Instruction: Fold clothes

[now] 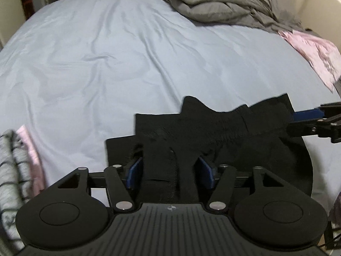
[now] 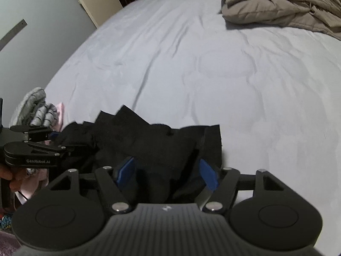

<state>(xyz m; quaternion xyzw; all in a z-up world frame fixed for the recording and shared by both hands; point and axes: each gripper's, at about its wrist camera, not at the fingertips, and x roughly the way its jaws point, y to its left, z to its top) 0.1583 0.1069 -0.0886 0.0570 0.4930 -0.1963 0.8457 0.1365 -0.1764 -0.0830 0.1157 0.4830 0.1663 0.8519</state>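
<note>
We are gripping a rumpled black fabric garment [image 1: 213, 128] at six o'clock on the pale blue bed sheet [image 1: 96, 64], left gripper [image 1: 170, 170] and right gripper [image 2: 166, 170] both clamped on it; folding looks barely begun.

My bed [image 1: 106, 64], in a wrinkled pale blue sheet, carries a folded grey duvet [image 1: 223, 0] at its far end, a pink cloth [image 1: 315, 51] beside that, and grey striped clothes [image 1: 10, 170] on the near left edge.

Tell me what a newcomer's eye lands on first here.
First the black garment, bunched at the near edge of the bed, with the left gripper and right gripper each around a bunch of it. Then the grey duvet heaped at the far end.
</note>
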